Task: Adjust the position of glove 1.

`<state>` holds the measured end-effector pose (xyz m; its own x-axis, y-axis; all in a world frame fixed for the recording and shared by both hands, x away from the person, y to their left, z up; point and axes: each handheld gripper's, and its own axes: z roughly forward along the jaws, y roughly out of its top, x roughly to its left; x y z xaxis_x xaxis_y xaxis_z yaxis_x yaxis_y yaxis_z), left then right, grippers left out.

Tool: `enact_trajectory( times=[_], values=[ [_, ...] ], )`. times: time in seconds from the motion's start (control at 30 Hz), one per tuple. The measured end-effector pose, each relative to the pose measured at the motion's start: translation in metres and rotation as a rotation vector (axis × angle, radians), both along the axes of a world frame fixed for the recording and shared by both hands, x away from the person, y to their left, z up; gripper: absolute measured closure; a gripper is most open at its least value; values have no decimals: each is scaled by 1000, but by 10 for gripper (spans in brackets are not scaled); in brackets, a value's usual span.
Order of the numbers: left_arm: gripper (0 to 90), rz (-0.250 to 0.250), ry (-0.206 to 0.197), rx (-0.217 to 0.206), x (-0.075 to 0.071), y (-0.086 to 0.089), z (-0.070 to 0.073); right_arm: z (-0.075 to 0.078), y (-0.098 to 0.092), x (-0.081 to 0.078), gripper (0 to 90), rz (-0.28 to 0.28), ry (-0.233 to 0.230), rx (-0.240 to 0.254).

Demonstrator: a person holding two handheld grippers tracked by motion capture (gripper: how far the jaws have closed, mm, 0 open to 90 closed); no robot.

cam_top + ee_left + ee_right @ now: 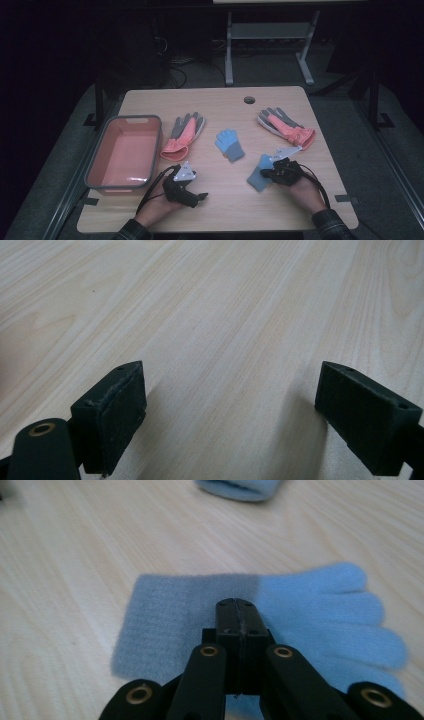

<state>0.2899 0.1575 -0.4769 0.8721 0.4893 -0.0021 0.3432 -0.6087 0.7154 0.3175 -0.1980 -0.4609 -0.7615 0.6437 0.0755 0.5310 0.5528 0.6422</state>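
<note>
My right gripper (237, 611) over the light-blue knitted glove (320, 615).
Its jaws sit pressed together, gripping nothing; my left gripper (230, 405) has jaws wide apart above the pale wooden table (210, 315).

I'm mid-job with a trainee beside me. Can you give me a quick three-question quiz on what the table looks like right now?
1. True or false: the left gripper has its jaws apart over bare table.
2. The pink bin holds: A) one glove B) two gloves C) nothing.
3. Fill in: the right gripper, jaws shut, is over the near blue glove, whose cuff is ____.

Key: 1 true; 2 C; 3 grey.
</note>
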Motion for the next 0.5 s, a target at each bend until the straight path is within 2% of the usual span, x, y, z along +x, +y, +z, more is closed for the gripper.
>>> enact_trajectory(
  times=[0.5],
  values=[
    [124, 0, 3, -2, 0, 0, 0, 1, 39, -15, 900, 118, 15, 7]
  ],
)
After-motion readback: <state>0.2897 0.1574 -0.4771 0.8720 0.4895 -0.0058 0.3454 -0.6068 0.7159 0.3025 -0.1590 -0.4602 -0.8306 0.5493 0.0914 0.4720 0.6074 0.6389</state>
